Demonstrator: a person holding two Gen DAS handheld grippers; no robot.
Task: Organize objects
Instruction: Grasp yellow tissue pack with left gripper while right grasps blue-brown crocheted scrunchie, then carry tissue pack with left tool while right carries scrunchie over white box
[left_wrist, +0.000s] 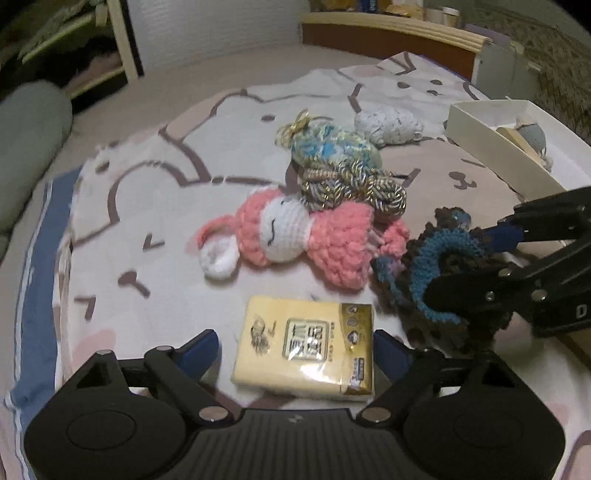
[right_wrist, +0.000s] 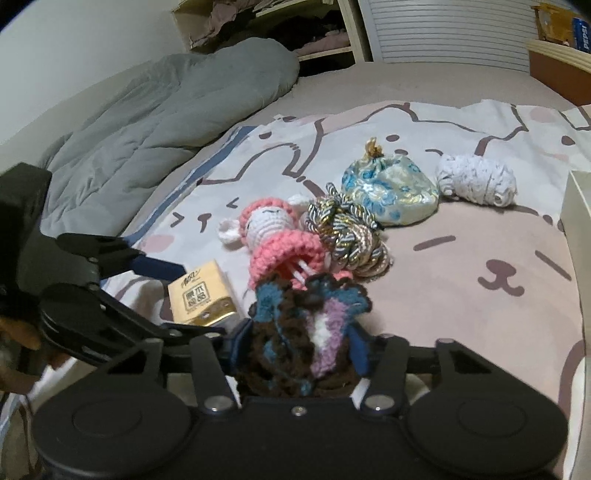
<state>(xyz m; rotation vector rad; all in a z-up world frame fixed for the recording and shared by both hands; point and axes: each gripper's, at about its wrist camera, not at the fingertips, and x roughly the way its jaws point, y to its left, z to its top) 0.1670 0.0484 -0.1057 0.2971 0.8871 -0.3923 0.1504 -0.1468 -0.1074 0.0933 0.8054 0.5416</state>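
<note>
My left gripper is open, its blue-padded fingers on either side of a yellow tissue pack lying on the bed; the pack also shows in the right wrist view. My right gripper is shut on a dark brown, blue and purple crochet piece, held just above the bed right of the pack. A pink and white crochet doll lies beyond, with a coil of gold and silver cord against it.
A blue brocade pouch and a white yarn bundle lie further back. An open white box with small items stands at the right. A grey duvet lies at the left. The cartoon-print sheet covers the bed.
</note>
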